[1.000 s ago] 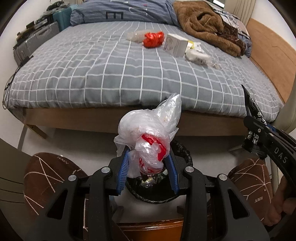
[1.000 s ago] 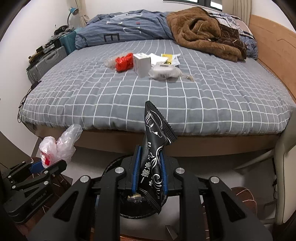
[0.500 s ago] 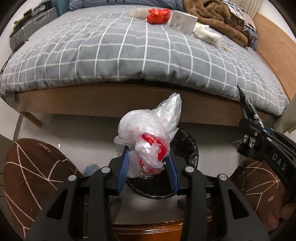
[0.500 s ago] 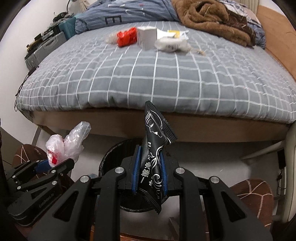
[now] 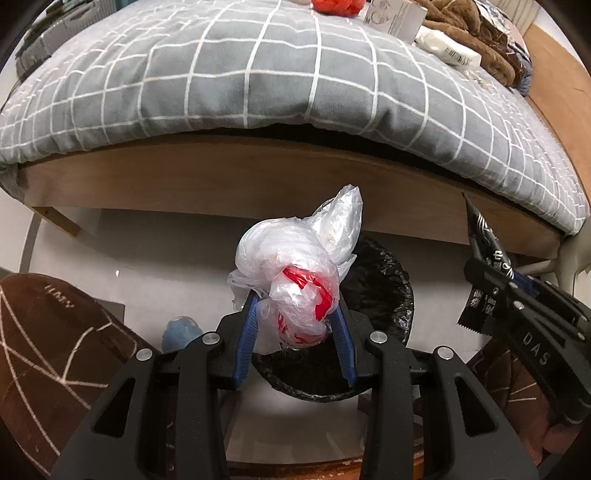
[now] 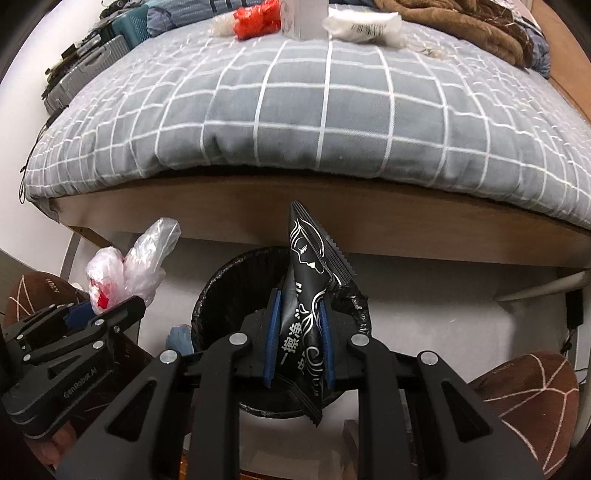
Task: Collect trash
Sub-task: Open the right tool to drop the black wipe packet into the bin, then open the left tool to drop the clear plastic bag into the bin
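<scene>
My left gripper (image 5: 295,314) is shut on a crumpled clear plastic bag with red print (image 5: 295,273), held just above a black-lined trash bin (image 5: 388,295) on the floor. My right gripper (image 6: 298,317) is shut on a black snack wrapper with white drawing (image 6: 306,280), hanging over the same trash bin (image 6: 221,288). In the right wrist view the left gripper (image 6: 85,314) and its plastic bag (image 6: 129,262) show at the left. The black wrapper (image 5: 487,266) shows at the right of the left wrist view. More trash lies far back on the bed: a red crumpled bag (image 6: 258,18) and a white packet (image 6: 362,22).
A bed with a grey checked cover (image 5: 258,74) and a wooden frame (image 5: 258,181) rises right behind the bin. Brown slippers (image 5: 48,343) (image 6: 528,402) flank the bin. A blue crumpled thing (image 5: 181,328) lies left of the bin. Suitcases (image 6: 88,62) stand at the far left.
Both grippers have sunk toward the floor with their loads still held. The bed has climbed in both views and the bin now fills more of each picture.
</scene>
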A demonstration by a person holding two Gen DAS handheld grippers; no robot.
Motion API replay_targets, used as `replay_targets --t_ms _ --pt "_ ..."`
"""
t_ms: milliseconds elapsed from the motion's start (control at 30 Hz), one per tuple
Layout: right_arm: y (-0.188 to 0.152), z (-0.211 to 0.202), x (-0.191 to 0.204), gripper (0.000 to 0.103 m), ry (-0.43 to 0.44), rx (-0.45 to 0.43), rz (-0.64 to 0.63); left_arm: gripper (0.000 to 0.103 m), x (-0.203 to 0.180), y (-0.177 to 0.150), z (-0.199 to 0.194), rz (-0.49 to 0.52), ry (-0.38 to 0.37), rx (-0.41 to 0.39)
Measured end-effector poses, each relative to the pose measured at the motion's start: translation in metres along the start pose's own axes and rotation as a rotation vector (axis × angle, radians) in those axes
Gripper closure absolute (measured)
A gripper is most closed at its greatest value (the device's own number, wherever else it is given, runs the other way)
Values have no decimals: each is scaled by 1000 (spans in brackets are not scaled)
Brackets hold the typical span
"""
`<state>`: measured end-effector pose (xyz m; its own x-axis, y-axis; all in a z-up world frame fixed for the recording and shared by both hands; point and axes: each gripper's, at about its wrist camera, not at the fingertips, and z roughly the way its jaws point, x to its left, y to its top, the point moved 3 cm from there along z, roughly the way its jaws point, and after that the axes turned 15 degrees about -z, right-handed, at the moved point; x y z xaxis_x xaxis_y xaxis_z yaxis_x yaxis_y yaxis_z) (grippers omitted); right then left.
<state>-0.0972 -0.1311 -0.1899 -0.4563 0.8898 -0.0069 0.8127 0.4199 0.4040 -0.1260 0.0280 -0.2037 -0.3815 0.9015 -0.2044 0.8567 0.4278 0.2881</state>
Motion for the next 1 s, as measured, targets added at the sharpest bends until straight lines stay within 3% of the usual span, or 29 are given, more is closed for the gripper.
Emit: replay_targets --t_ms 300,567,667,733,833,900,1000 --pt "1 33 -2 83 11 58 -2 66 1 3 27 6 25 29" --pt "-4 45 4 64 13 71 -20 66 4 1 38 0 41 54" --pt "-4 43 5 50 8 59 -21 66 5 1 38 0 41 54" --pt "-3 39 3 33 -6 51 -17 66 5 2 37 1 41 54" --pt "-2 32 -3 18 -36 33 -7 66 1 2 39 14 45 58" --pt "-2 23 -14 10 -61 16 5 66 -3 0 40 22 43 59" --pt "-5 12 -32 8 -83 6 33 66 -12 -2 41 40 39 60"
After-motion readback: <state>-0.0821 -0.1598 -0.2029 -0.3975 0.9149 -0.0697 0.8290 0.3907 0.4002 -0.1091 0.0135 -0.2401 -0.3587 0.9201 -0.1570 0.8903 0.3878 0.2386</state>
